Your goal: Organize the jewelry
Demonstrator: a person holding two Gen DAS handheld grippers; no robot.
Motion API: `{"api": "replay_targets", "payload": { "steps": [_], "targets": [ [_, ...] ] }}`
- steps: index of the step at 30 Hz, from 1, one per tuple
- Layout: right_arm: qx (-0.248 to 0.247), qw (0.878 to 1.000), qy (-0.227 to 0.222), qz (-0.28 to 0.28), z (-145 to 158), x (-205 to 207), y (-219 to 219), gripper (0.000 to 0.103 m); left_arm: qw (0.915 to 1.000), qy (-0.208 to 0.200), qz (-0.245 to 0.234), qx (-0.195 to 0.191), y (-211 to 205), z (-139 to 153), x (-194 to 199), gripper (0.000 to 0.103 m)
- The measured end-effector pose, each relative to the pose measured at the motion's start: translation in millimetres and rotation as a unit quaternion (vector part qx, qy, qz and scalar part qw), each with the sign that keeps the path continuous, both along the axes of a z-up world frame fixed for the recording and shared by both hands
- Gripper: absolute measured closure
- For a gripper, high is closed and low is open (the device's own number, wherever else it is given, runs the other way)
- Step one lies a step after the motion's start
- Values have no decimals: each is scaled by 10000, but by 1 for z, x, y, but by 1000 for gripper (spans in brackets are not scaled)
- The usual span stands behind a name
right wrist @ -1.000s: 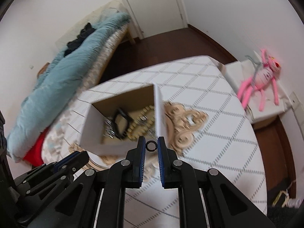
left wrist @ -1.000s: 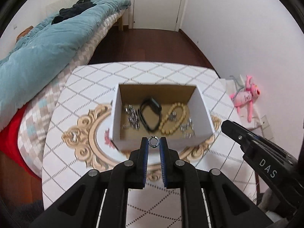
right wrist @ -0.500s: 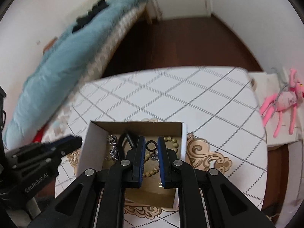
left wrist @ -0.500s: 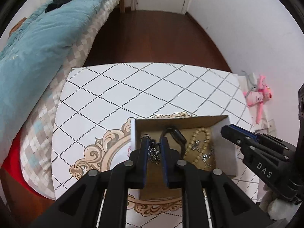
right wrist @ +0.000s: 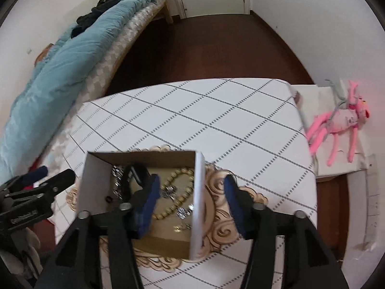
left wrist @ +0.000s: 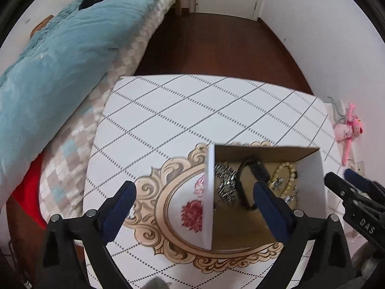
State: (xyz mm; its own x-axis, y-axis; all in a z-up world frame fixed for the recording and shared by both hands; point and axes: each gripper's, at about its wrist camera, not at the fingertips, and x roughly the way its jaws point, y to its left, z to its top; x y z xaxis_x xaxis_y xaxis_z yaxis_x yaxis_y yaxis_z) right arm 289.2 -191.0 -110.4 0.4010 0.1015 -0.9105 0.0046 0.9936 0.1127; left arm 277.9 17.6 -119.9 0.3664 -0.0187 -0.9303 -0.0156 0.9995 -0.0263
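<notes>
A: Status. Both grippers hang over the cardboard box [left wrist: 264, 192] on the tabletop [left wrist: 192, 110]. Left gripper [left wrist: 195, 204] has its jaws spread wide and carries nothing; they straddle the box's left wall. Right gripper [right wrist: 192, 200] is likewise released and bare, straddling the box's right wall.

B: Where's the jewelry?

A: All in the box, on the floor of it. Silver chain pieces [left wrist: 225, 185] at the left, black band [left wrist: 252, 180] in the middle, bead bracelet [left wrist: 285, 178] to the right. In the right wrist view I also see a small dark ring [right wrist: 109, 198] near the left wall and some silver bits [right wrist: 182, 212] by the right wall.

B: Anything loose on the tabletop?

A: None that I can see. My read: drops are done, or nearly.

B: Step in hand?

A: Looks like clearing off after a release. Do it well: lift straight up before going sideways. Each gripper has one finger inside the box, so a lateral move hooks the wall and drags a light box.

B: Orientation?

A: Box long axis runs left-right across both views, open side up, walls upright. Bead bracelet lies flat in a stretched loop, long axis pointing away from the cameras towards the far wall. Black band stands partly on edge, tilted, long axis roughly the same way.
</notes>
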Motion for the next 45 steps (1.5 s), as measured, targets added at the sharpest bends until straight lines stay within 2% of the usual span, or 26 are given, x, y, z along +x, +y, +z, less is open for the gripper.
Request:
{"api": "replay_targets", "payload": {
  "steps": [2, 3, 4, 13, 19, 27, 35, 45],
  "targets": [
    [-215, 9998, 15, -38, -3, -7, 1, 20, 9999, -55, -17, 99, -3, -4, -8, 0],
    [-309, 9995, 35, -51, -4, -10, 1, 9, 9998, -78, -30, 155, -5, -5, -12, 0],
    [-406, 9991, 67, -76, -7, -14, 1, 3, 9998, -78, -43, 180, -6, -6, -14, 0],
    [-645, 9976, 159, -194, -15, -37, 1, 0, 9998, -16, -52, 214, -13, -15, -33, 0],
    [-651, 9974, 117, -279, -3, -49, -1, 0, 9998, -122, -17, 144, -15, 3, -48, 0],
    [-749, 9959, -349, -379, 54, -94, -1, 0, 9977, -647, -9, 187, -18, 63, -93, 0],
    [-805, 9898, -1061, -497, 139, -157, 0, 0, 9911, -1314, -121, 170, -25, 141, -153, 0],
    [-817, 9801, -1739, -506, 223, -230, 8, 0, 9852, -1711, -92, 54, -19, 198, -208, 0]
  ]
}}
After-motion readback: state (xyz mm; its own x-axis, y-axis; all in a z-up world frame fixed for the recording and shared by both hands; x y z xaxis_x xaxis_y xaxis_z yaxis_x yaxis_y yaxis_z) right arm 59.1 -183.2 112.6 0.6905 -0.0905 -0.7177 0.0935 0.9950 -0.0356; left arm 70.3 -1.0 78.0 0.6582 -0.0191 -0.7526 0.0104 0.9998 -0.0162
